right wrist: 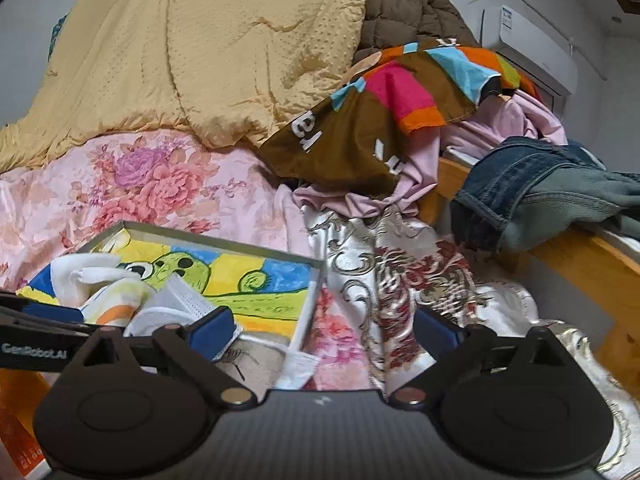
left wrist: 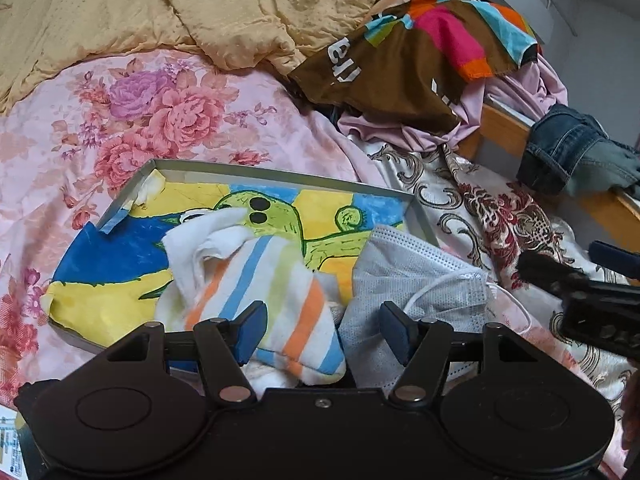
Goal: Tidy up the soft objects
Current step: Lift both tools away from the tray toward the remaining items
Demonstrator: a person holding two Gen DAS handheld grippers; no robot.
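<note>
Tongs in my left hand (left wrist: 322, 330) stand apart, gripping nothing, over the striped sock (left wrist: 256, 280) in the tray (left wrist: 280, 172). My right tongs (right wrist: 326, 330) gape empty at three o'clock; face mask (left wrist: 412, 276) beside the sock, its near end hidden.

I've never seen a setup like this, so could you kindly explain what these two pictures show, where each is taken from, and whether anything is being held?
A person holds a two-fingered tool in each hand; each carries a wide-angle camera looking along its fingers. One picture looks past the left tool, the other past the right tool. Both face a bed with a floral sheet. On it sits a shallow tray lined with a cartoon drawing, holding a striped sock and a face mask. Behind lie a yellow quilt, a colourful cloth and jeans. Both tools are open; neither holds anything.
</note>
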